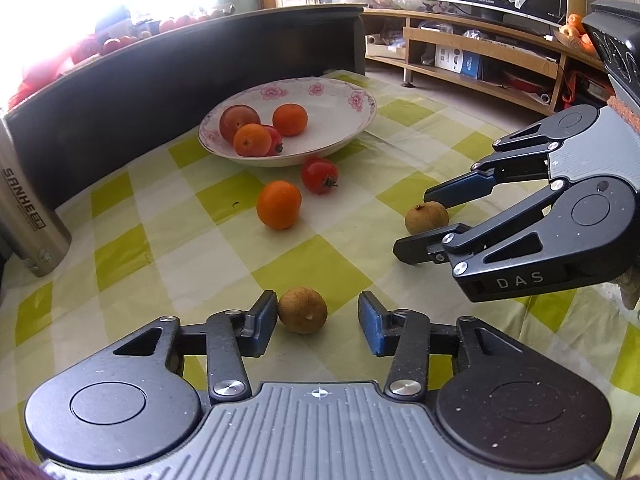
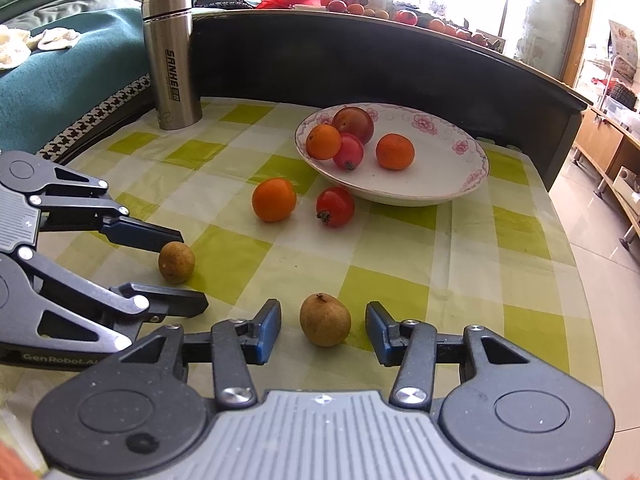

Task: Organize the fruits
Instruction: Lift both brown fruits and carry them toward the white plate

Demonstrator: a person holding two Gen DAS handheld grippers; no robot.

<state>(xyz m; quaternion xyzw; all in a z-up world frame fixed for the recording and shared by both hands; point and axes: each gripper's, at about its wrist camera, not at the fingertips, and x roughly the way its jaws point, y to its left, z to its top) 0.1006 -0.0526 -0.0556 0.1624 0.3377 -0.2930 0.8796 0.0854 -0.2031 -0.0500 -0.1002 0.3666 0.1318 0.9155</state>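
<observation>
Between the spread fingers of the left tool point(image 1: 318, 316) sits a brown fruit point(image 1: 303, 310), touching one pad but not yet gripped. At its two o'clock the right tool point(image 1: 416, 220), equally apart, straddles a second brown fruit point(image 2: 325, 319); both look lined up for a pick. Toward twelve o'clock on the checked desk point(image 1: 224, 236) lie a loose orange point(image 1: 279, 205) and red fruit point(image 1: 319, 175), just before the flowered bowl point(image 1: 352, 92) already holding four. They may obstruct a low carry. A steel flask point(image 2: 173, 58) stands well aside.
</observation>
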